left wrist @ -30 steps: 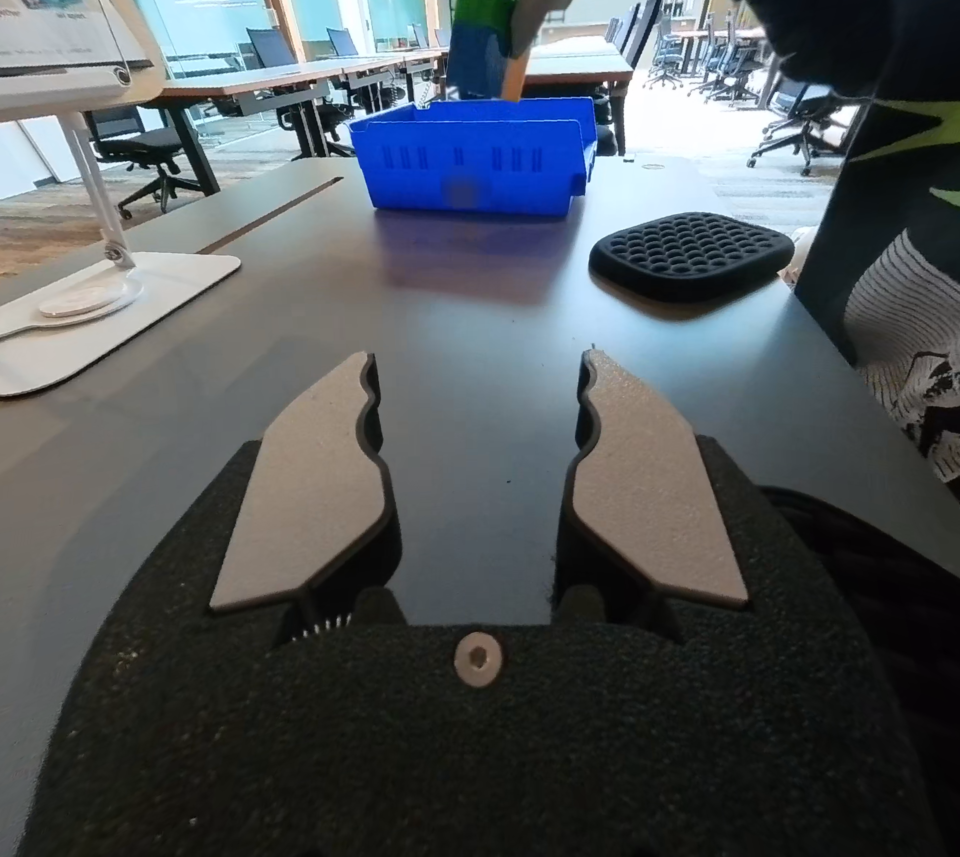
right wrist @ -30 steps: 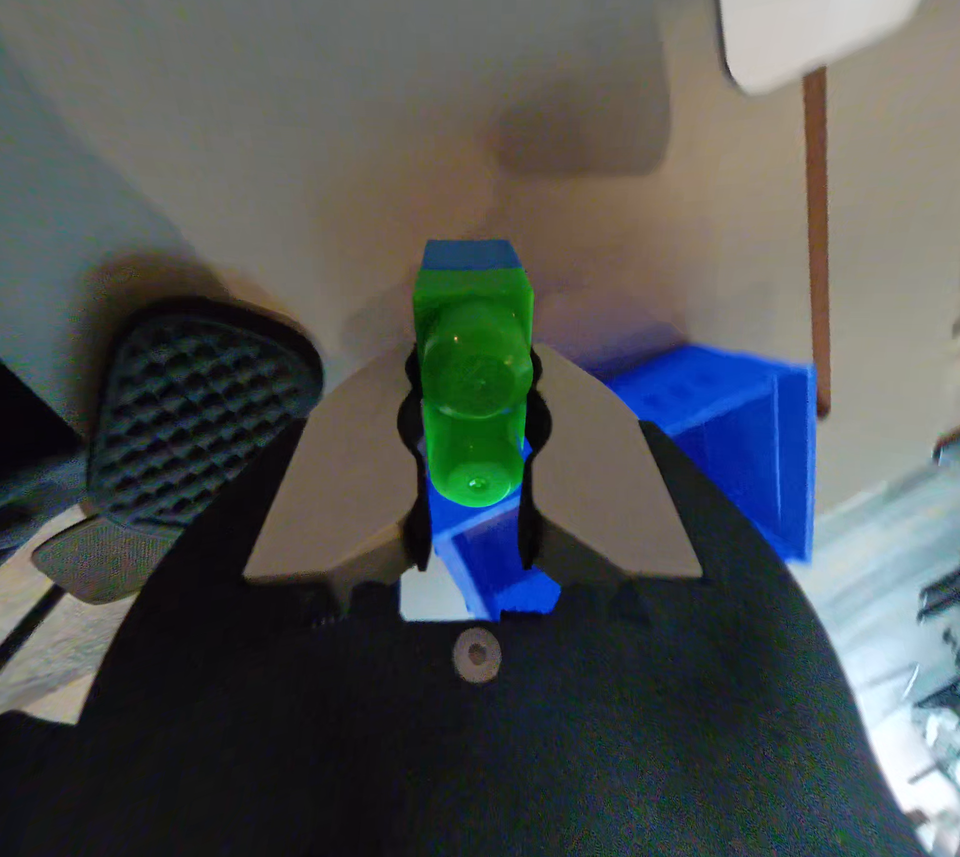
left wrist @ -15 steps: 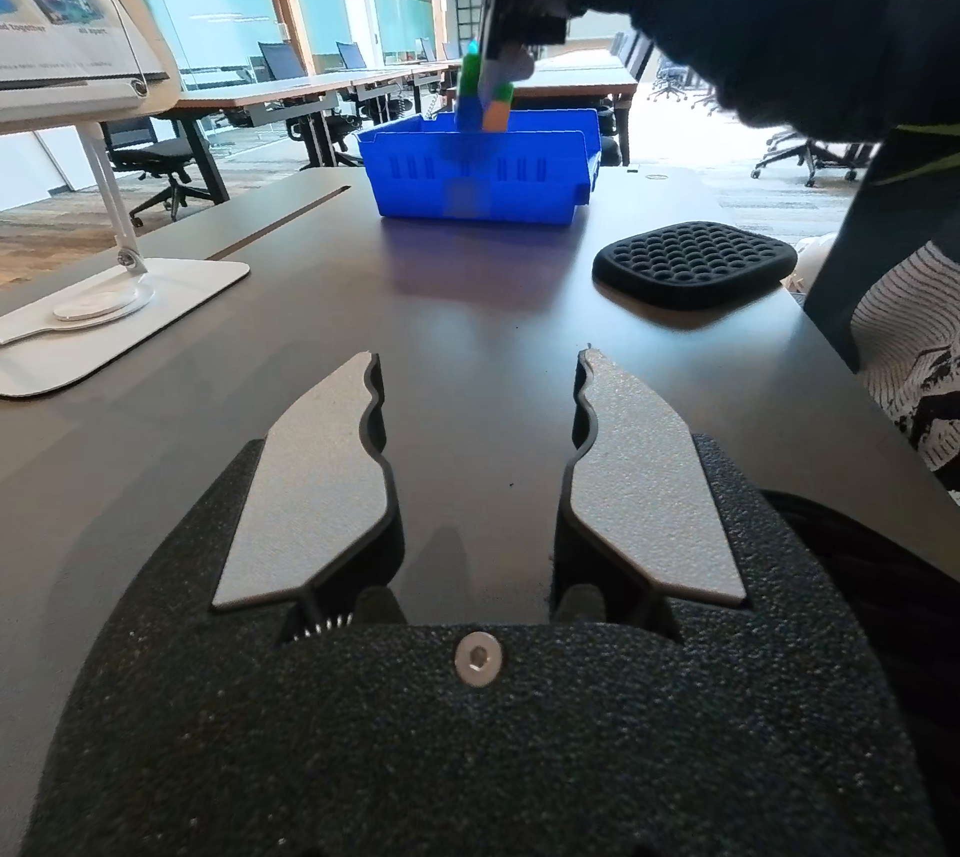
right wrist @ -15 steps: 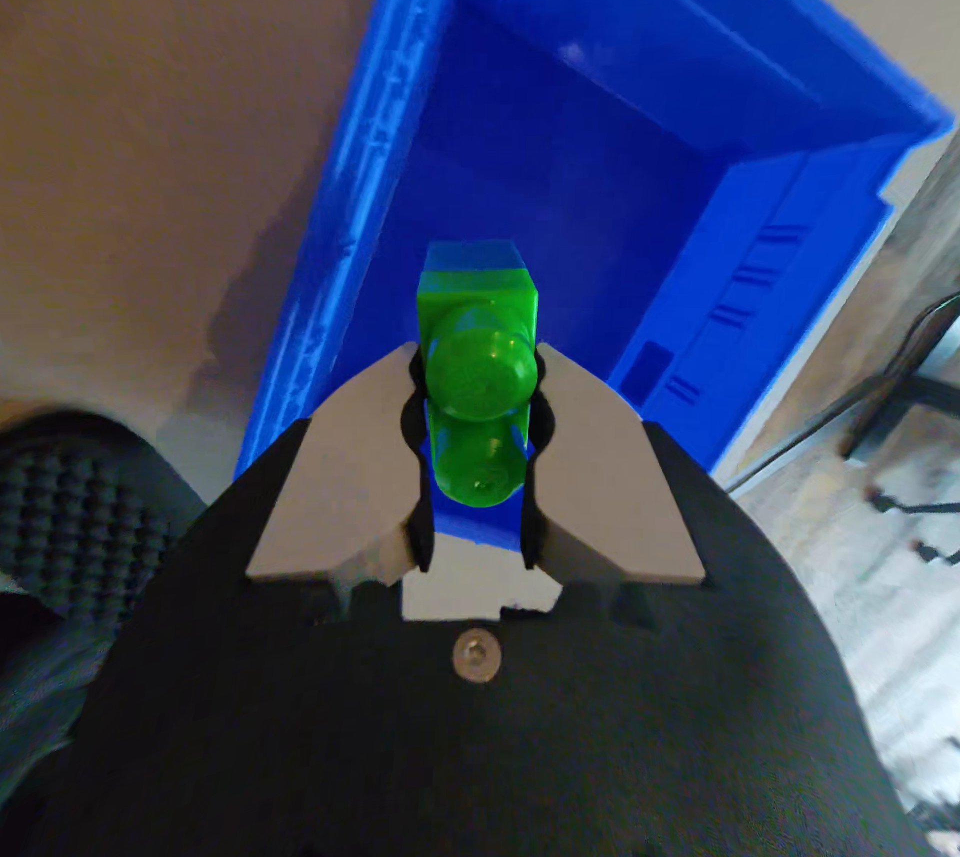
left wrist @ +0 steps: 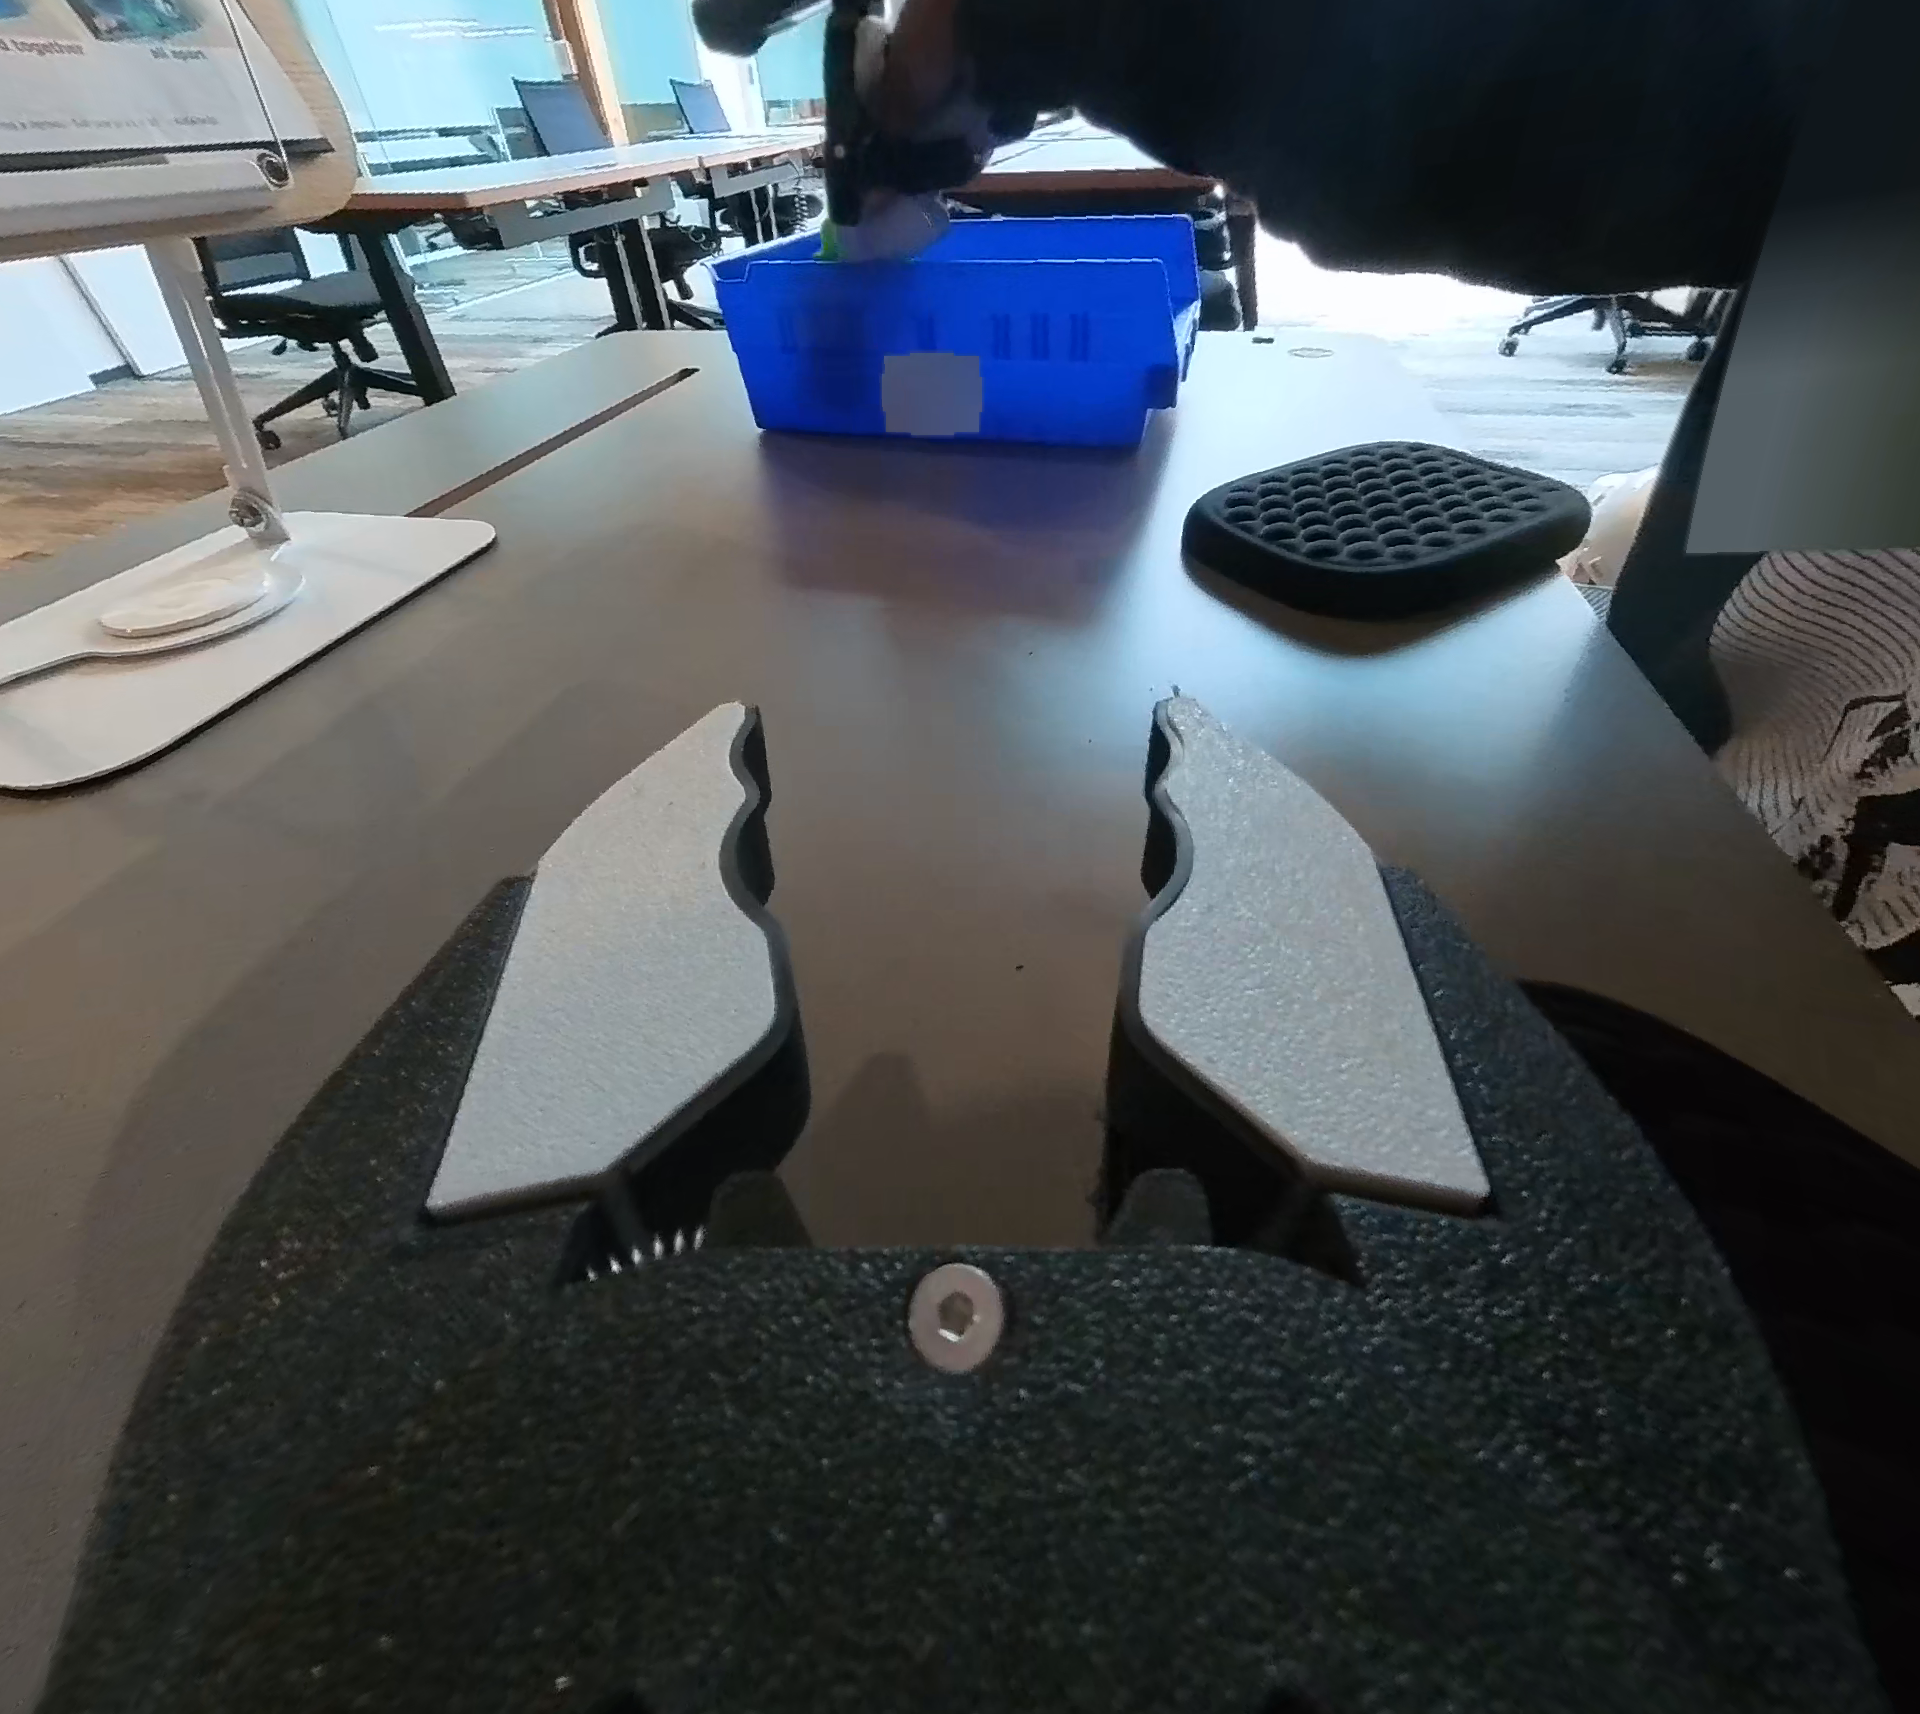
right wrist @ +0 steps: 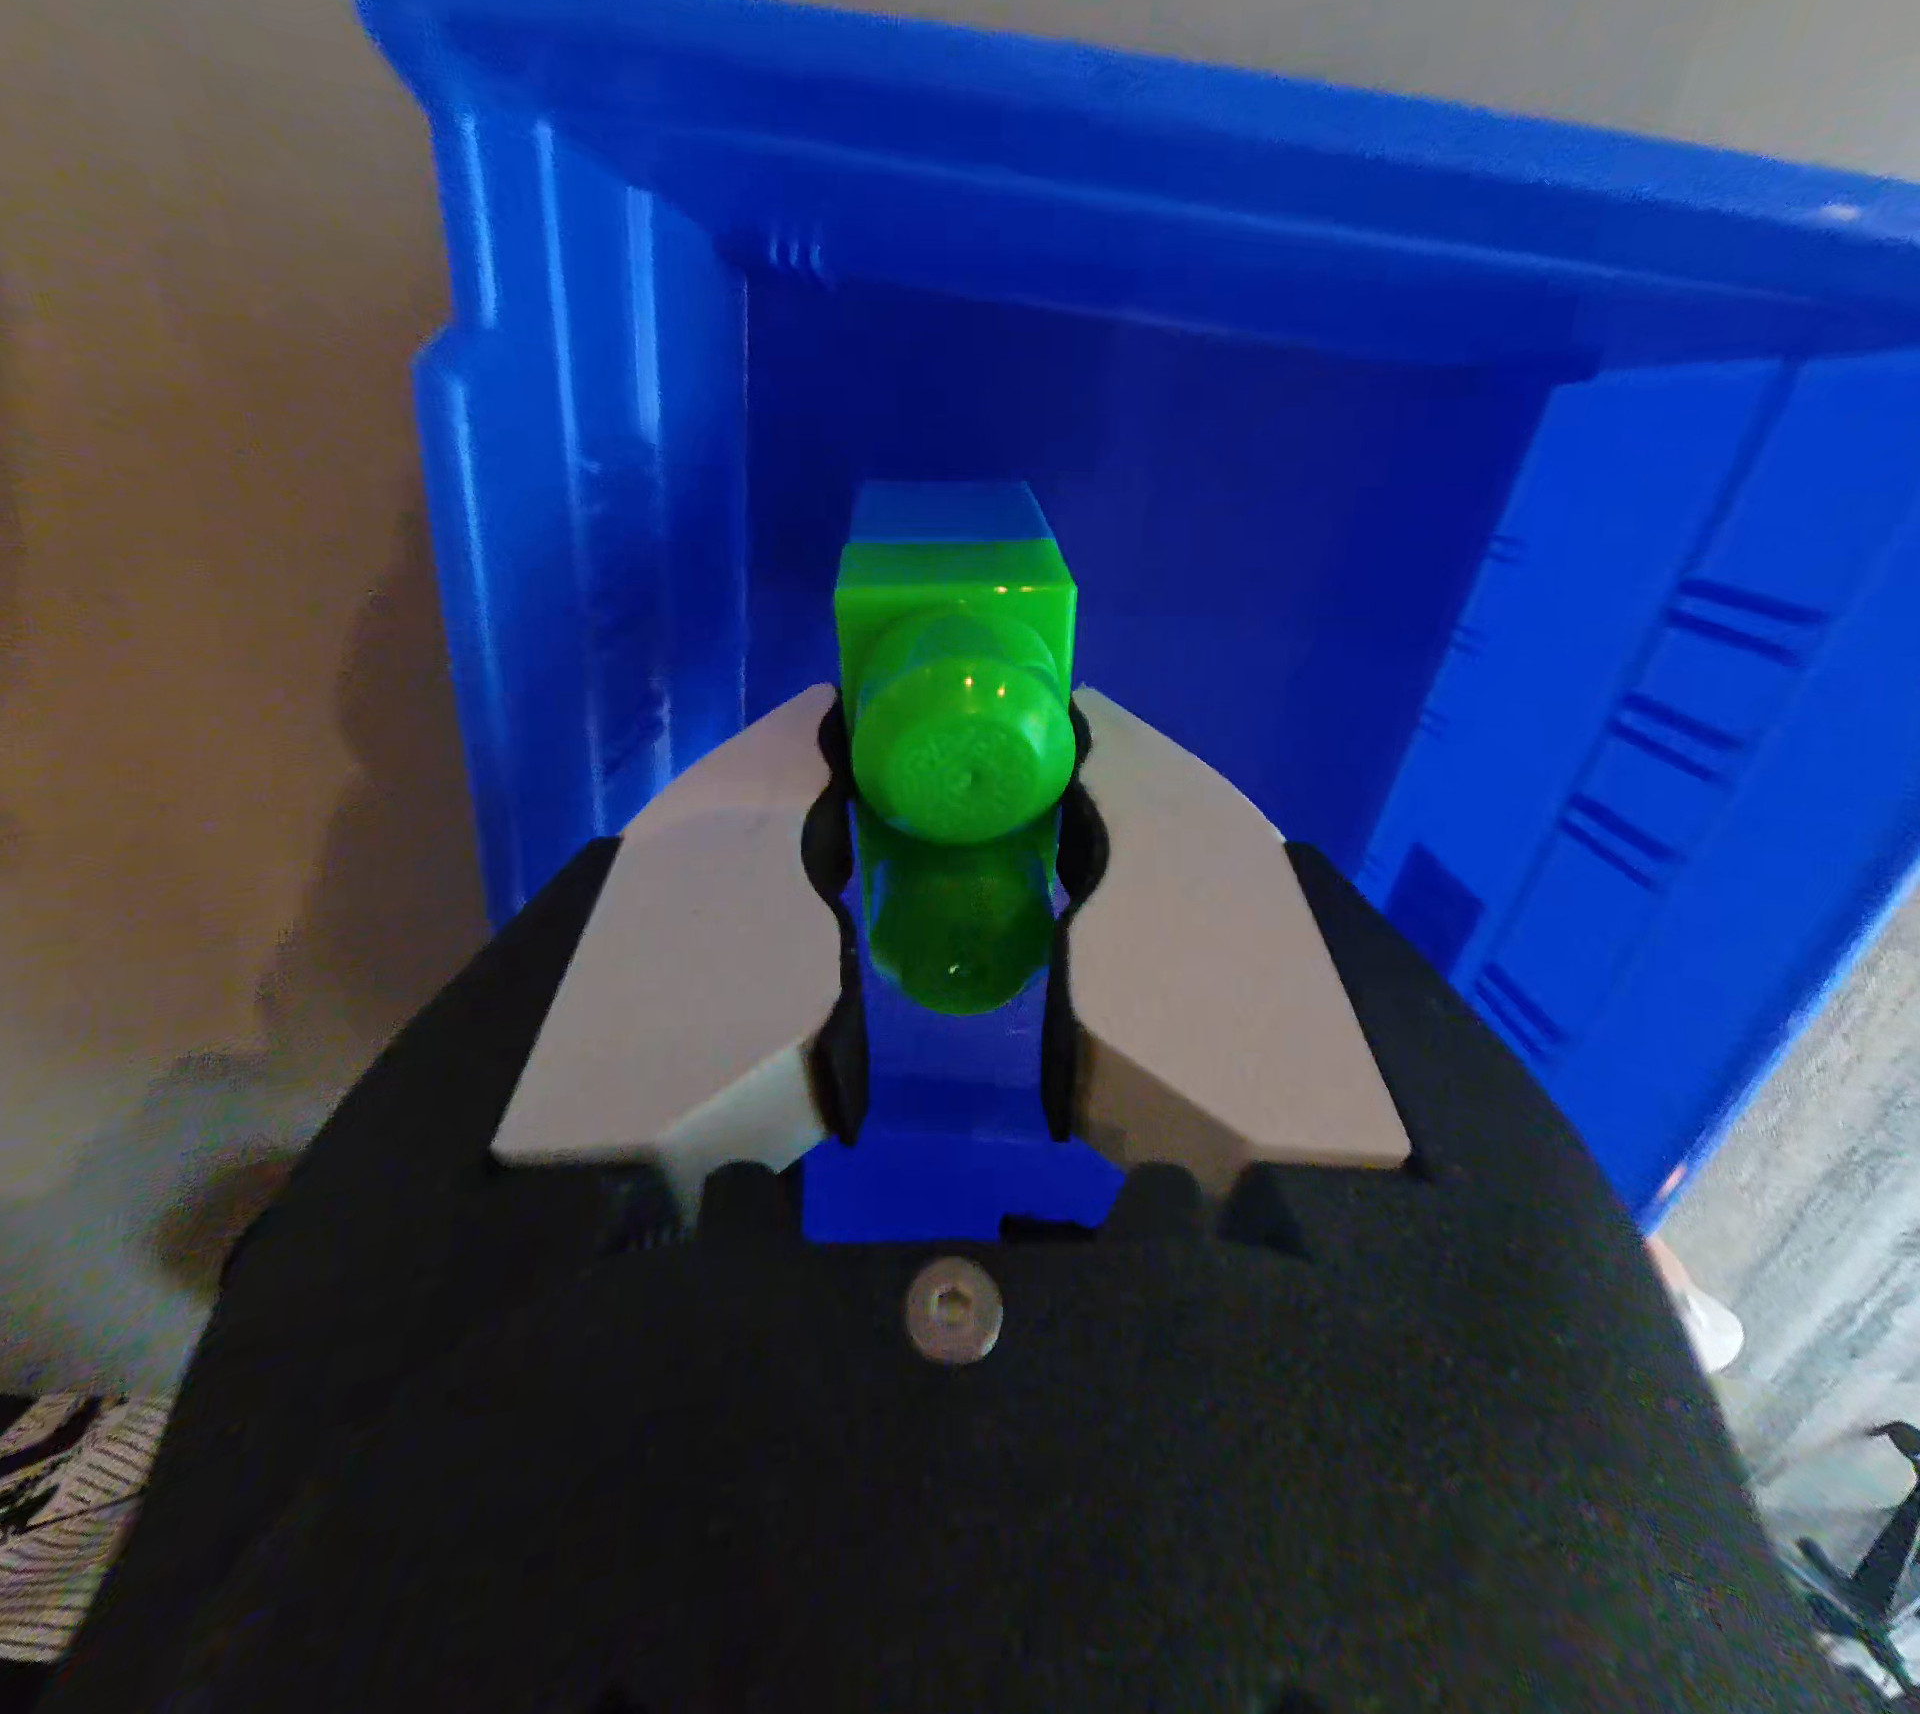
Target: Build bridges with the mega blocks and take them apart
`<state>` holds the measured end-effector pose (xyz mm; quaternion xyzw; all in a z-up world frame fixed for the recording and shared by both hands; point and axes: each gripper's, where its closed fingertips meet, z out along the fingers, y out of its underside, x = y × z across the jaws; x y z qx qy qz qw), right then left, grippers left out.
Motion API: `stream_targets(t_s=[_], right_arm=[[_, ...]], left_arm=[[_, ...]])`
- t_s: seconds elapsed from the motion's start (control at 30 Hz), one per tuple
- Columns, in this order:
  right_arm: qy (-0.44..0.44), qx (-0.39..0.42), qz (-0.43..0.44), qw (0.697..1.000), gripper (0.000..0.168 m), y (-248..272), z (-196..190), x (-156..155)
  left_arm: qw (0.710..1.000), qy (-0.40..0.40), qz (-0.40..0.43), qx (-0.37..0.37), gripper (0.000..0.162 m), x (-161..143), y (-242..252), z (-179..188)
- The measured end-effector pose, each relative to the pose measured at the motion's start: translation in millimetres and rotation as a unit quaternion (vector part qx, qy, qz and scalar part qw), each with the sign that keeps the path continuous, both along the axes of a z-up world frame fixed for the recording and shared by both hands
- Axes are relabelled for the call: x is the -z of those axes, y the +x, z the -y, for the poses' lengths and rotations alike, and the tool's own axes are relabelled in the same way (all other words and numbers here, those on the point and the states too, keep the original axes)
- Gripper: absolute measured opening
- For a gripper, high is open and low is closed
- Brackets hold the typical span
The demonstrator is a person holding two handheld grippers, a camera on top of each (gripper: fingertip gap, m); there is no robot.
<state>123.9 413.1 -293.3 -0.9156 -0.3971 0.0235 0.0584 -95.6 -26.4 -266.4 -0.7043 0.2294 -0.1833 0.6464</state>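
Your right hand-held gripper has come down from well above the blue bin to sit low over its opening, and it is closed on the green block with a blue block joined beneath it, the pair pointing straight into the bin's interior. In the left wrist view the descent is plain: only a sliver of the green block now shows above the bin's rim at about 12 o'clock, where half a second ago both colours stood clear above it. That reads as the tidy-away end of taking a bridge apart, with this pair ready to be let go once it is low enough; the floor of the bin looks bare, though motion blur leaves that uncertain. Your left hand-held gripper is spread open and holding nothing, resting low over the desk close to you, and no other blocks show on the desk in either view. Around you, a black perforated pad lies at 2 o'clock from the left gripper, and a white stand base carrying a display board sits at 10 o'clock; both are well apart from the bin. Nothing blocks the drop except the bin's own walls, which stand close on the left of the blocks.
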Motion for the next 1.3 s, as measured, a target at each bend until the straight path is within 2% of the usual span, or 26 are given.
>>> stream_targets(t_s=[0.8, 1.1, 1.3], right_arm=[[0.020, 0.008, 0.023, 1.000, 0.039, -19.9, -14.2, 24.7], [0.028, 0.006, 0.016, 0.999, 0.045, -23.1, -15.3, 17.6], [0.049, -0.003, 0.001, 0.999, 0.049, -21.2, -14.6, -2.6]], left_arm=[[1.000, -0.004, -0.001, 0.001, 0.069, 1.1, 0.4, -0.8], [1.000, -0.005, -0.005, 0.001, 0.069, 1.6, 1.1, -1.0], [1.000, -0.004, -0.005, 0.001, 0.069, 1.5, 1.1, -0.9]])
